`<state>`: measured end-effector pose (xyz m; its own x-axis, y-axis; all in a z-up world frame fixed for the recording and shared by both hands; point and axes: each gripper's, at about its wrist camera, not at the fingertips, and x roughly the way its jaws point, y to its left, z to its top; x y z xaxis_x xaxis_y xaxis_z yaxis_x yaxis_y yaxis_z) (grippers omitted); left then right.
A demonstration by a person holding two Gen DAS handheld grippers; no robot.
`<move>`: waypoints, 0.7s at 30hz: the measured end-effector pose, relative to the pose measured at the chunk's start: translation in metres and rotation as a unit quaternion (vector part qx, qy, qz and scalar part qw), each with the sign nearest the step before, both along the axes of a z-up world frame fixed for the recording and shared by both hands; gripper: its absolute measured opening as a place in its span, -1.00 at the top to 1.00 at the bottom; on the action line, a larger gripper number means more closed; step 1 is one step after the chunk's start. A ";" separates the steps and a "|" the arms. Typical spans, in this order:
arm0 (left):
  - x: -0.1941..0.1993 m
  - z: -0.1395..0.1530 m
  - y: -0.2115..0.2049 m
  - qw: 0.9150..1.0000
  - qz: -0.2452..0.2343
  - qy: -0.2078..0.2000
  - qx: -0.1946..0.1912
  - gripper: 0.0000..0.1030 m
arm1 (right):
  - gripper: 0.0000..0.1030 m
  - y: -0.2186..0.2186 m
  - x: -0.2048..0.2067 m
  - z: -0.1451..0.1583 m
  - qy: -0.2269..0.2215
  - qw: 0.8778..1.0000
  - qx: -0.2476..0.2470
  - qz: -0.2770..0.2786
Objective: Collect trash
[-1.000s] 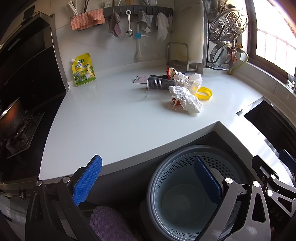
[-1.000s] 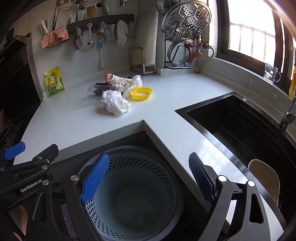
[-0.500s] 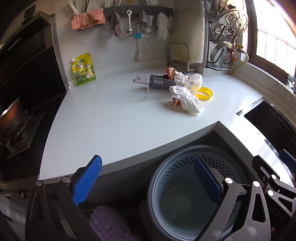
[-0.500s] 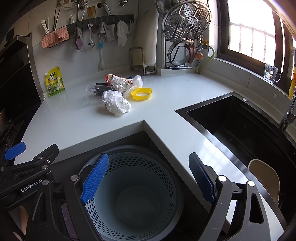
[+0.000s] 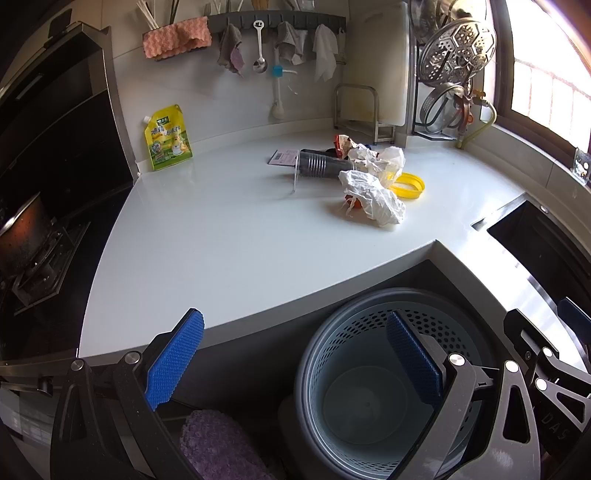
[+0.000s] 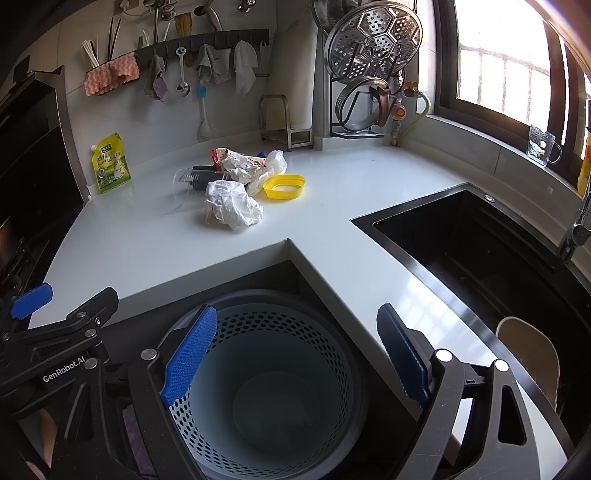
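While both jaws gape empty over bin (image 6: 273, 387), trash (image 6: 232, 205) lies well ahead.

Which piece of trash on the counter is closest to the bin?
The crumpled white paper ball. It lies at the front of the pile, nearer the bin than the yellow lid behind it.

Yellow-green pouch (image 5: 168, 138) leaned upright against the wall at 10 o'clock on the white counter (image 5: 207, 236). Above it a hook rail (image 5: 277, 16) carried a pink cloth (image 5: 175, 37), grey rags and a ladle (image 5: 259, 48). Perforated steamer plate (image 6: 373, 38) hung at 1 o'clock. Black sink (image 6: 491, 251) lay at 3 o'clock. Dark stove (image 5: 33, 251) stood at 9 o'clock.
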<state>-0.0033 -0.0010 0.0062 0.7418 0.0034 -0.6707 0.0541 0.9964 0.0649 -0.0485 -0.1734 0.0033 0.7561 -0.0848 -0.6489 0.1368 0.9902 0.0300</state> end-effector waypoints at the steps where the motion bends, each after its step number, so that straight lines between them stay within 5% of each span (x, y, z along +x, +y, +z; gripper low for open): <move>1: 0.000 0.000 0.000 1.000 0.000 0.000 0.000 -0.88 | -0.64 0.000 0.000 0.000 0.000 1.000 0.000 0.000; 21: -0.001 0.001 0.002 1.000 -0.001 0.000 0.000 -0.88 | -0.64 0.000 0.001 -0.001 -0.001 1.000 0.001 0.000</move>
<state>-0.0042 0.0008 0.0067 0.7423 0.0020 -0.6701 0.0551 0.9964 0.0640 -0.0480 -0.1738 0.0019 0.7574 -0.0828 -0.6477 0.1361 0.9902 0.0326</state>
